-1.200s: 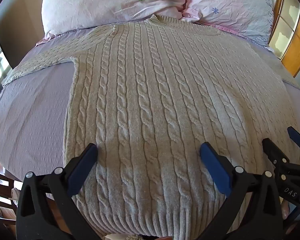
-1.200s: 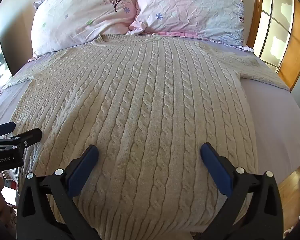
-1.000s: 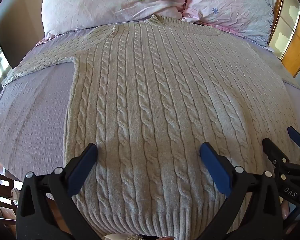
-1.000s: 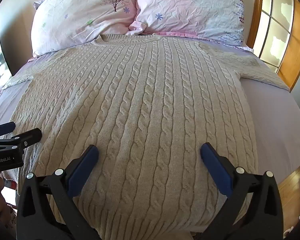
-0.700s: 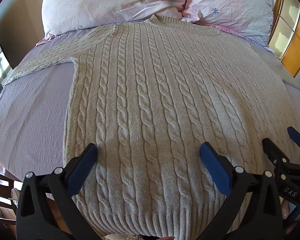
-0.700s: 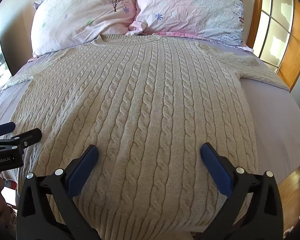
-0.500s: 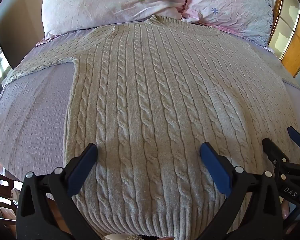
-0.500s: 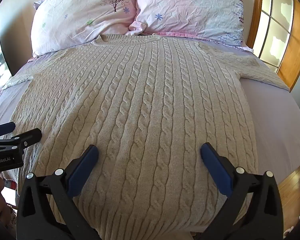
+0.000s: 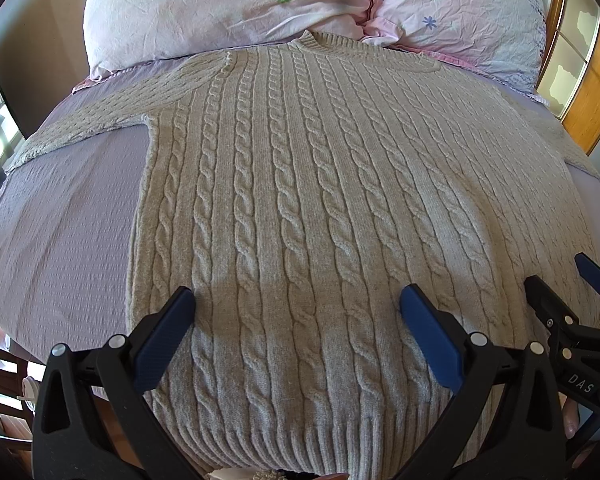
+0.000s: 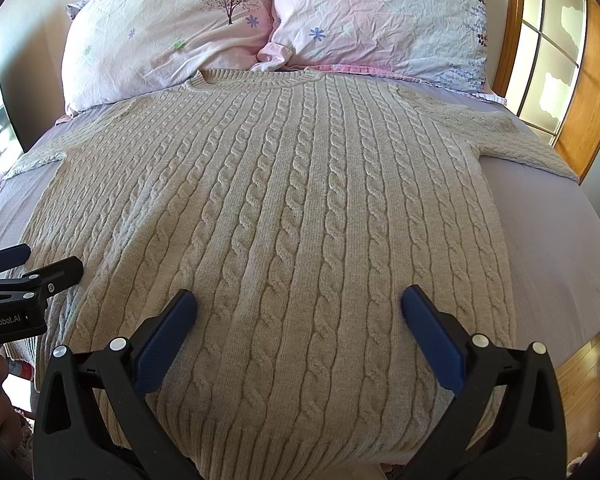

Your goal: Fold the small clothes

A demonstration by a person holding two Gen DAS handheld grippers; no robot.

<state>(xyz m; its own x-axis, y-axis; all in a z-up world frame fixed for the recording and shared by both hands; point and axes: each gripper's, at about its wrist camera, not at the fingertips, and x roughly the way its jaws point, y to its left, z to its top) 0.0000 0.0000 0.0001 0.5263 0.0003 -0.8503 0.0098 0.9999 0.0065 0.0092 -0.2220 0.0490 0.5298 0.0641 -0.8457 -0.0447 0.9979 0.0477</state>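
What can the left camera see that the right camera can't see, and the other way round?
Only the left wrist view shows the sweater's ribbed bottom hem and the bare purple sheet under its left sleeve. Only the right wrist view shows the whole right sleeve, the window in full and a bit of wooden floor. Both show the beige cable-knit sweater lying flat on the bed, two flowery pillows, and each other's gripper: the right gripper and the left gripper, both open and holding nothing.
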